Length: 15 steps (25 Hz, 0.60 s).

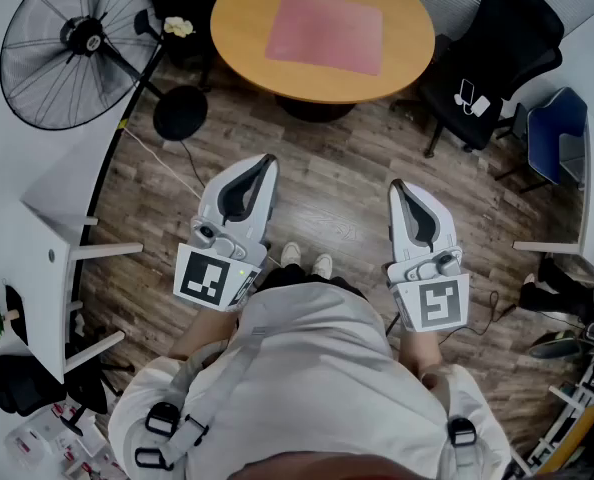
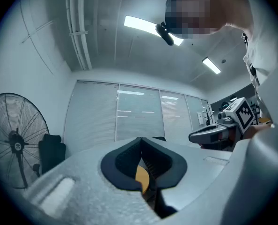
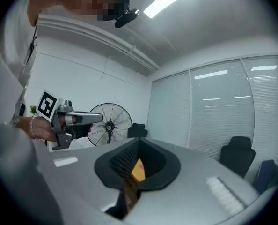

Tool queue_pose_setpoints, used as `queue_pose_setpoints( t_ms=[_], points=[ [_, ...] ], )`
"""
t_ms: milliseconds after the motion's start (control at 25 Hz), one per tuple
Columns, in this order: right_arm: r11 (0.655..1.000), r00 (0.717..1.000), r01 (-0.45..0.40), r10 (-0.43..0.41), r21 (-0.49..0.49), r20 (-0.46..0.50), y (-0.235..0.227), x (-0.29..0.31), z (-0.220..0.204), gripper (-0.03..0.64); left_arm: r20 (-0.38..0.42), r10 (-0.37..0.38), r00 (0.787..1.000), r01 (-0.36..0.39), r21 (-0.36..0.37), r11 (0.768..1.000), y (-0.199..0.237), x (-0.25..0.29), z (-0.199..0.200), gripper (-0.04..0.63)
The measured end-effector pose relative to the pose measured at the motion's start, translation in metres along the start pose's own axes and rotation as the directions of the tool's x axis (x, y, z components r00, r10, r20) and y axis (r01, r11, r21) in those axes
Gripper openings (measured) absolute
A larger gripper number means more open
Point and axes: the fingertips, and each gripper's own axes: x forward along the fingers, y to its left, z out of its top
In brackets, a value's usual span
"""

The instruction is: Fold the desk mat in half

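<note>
The pink desk mat lies flat and unfolded on the round wooden table at the top of the head view. I stand well back from the table over the wood floor. Both grippers are held level at waist height and point toward the table. My left gripper is shut with nothing in it, and so is my right gripper. In the left gripper view the left gripper has its jaws together, with only an orange sliver of the table showing behind them. The right gripper looks the same in its own view.
A large standing fan is at the far left beside a white desk. A black office chair and a blue chair stand right of the table. Cables and clutter lie along the right edge.
</note>
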Motion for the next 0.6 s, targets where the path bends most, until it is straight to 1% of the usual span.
queue_pose_setpoints(
  t_ms=[120, 240, 600],
  points=[
    [1.0, 1.0, 0.009, -0.008, -0.018, 0.005, 0.005, 0.0, 0.003, 0.005, 0.007, -0.004, 1.0, 0.004, 0.004, 1.0, 0.001, -0.004, 0.005, 0.0],
    [1.0, 1.0, 0.002, -0.002, -0.014, 0.026, 0.015, 0.001, 0.011, 0.005, 0.003, -0.007, 1.0, 0.007, -0.003, 1.0, 0.006, -0.012, 0.005, 0.0],
    [1.0, 1.0, 0.005, -0.004, -0.027, 0.014, 0.05, 0.026, 0.014, 0.005, -0.012, -0.02, 1.0, 0.02, -0.017, 1.0, 0.038, -0.038, 0.001, 0.0]
  ],
)
